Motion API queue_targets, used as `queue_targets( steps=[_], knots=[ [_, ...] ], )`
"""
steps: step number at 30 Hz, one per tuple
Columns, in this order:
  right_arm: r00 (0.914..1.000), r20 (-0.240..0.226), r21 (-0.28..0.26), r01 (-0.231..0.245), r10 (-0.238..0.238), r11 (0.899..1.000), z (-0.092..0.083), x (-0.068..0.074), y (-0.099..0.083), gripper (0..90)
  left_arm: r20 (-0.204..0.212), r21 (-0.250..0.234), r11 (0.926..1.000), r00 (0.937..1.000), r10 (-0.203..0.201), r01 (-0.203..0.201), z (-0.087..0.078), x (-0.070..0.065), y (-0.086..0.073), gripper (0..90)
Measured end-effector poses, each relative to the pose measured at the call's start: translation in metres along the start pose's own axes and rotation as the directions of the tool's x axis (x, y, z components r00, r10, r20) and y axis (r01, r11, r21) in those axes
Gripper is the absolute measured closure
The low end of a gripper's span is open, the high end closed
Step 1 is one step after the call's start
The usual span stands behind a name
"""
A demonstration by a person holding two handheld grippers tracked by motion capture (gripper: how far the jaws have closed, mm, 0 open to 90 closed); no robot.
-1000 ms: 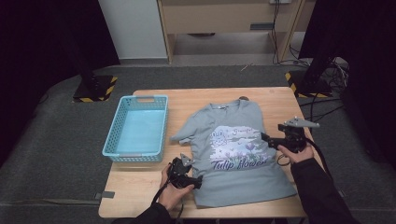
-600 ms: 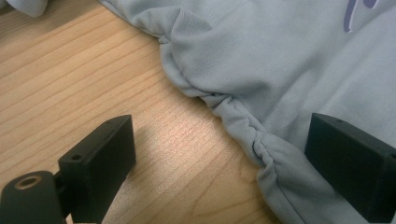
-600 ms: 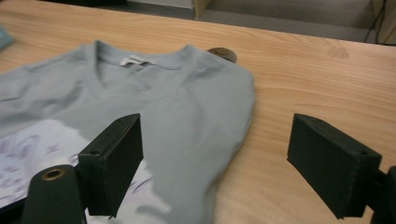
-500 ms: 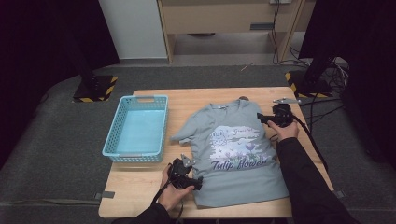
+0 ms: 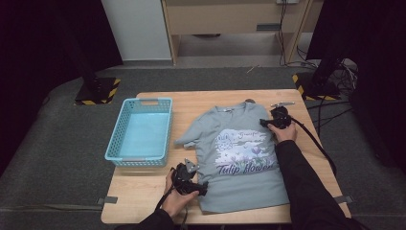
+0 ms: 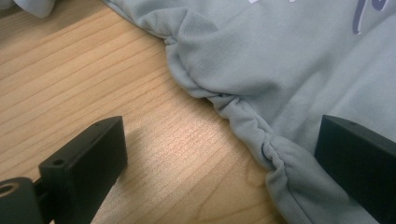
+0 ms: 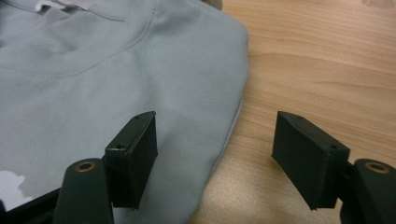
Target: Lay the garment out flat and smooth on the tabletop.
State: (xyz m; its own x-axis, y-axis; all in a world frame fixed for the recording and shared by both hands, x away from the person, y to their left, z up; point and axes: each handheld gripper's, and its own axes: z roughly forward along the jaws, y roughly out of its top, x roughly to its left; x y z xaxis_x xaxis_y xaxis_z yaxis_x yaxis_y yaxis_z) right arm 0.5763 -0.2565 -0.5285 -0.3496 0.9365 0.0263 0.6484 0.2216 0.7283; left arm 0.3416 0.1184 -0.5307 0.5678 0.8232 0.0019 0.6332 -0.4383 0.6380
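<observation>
T-shirt (image 5: 242, 153) lies flat on wooden table (image 5: 143, 191) over grey floor (image 5: 57, 167)

The T-shirt (image 5: 239, 158) sleeve at three o'clock is hidden under the forearm (image 5: 297, 177); the small print (image 5: 242, 135) cannot be read.

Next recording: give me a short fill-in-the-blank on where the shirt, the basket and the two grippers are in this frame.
1. The grey T-shirt lies spread flat on the wooden ____.
2. The basket beside the T-shirt is light ____ in colour.
3. The left gripper has its jaws open across the T-shirt's bunched ____.
4. The right gripper has its jaws open at the T-shirt's shoulder, near the ____.

Missing words: table; blue; hem; collar
</observation>
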Motion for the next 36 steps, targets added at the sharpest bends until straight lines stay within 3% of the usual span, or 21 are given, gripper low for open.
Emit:
queue_targets(
  steps=[5,9,14,19,22,25,31,34,36],
  knots=[
    [0.9999,0.017,0.006,0.003,-0.003,1.0,0.006,-0.002,0.001,34.6,-0.001,-0.007,1.0,1.0,-0.001,0.001,0.0,0.0,-0.001,1.0],
    [0.9999,0.0,-0.017,-0.015,0.015,1.0,0.007,-0.002,-0.001,41.7,-0.002,-0.01,0.9999,1.0,-0.002,0.002,0.0,0.0,-0.001,0.9],
    [0.9997,-0.022,-0.06,-0.016,0.014,0.998,0.006,0.004,-0.006,64.6,-0.003,-0.012,0.9999,1.0,-0.003,0.003,0.0,0.0,-0.001,0.6],
    [0.9971,-0.062,-0.056,-0.046,0.043,0.997,0.005,0.007,-0.006,81.9,-0.003,-0.013,0.9999,1.0,-0.003,0.003,0.0,0.0,-0.001,0.5],
    [0.9959,-0.074,-0.052,-0.056,0.052,0.997,0.004,0.007,-0.006,84.4,-0.002,-0.013,0.9999,1.0,-0.002,0.002,0.0,0.0,-0.002,0.5],
    [0.995,-0.087,-0.079,-0.057,0.05,0.995,-0.004,0.006,-0.002,85.1,-0.001,-0.013,0.9999,1.0,-0.001,0.001,0.001,0.0,-0.001,0.3],
    [0.9904,-0.138,-0.182,-0.027,0.001,0.983,-0.035,0.016,0.017,85.5,-0.003,-0.011,0.9999,1.0,-0.002,0.002,0.001,0.0,-0.001,0.1],
    [0.9849,-0.16,-0.226,0.029,-0.067,0.974,-0.048,0.034,0.026,85.5,-0.001,-0.011,0.9999,1.0,0.0,0.0,0.001,-0.001,-0.001,0.0],
    [0.9764,-0.183,-0.24,0.069,-0.115,0.968,-0.053,0.052,0.029,85.5,-0.001,-0.011,0.9999,1.0,0.001,-0.001,0.001,-0.001,0.0,0.0]
  ],
)
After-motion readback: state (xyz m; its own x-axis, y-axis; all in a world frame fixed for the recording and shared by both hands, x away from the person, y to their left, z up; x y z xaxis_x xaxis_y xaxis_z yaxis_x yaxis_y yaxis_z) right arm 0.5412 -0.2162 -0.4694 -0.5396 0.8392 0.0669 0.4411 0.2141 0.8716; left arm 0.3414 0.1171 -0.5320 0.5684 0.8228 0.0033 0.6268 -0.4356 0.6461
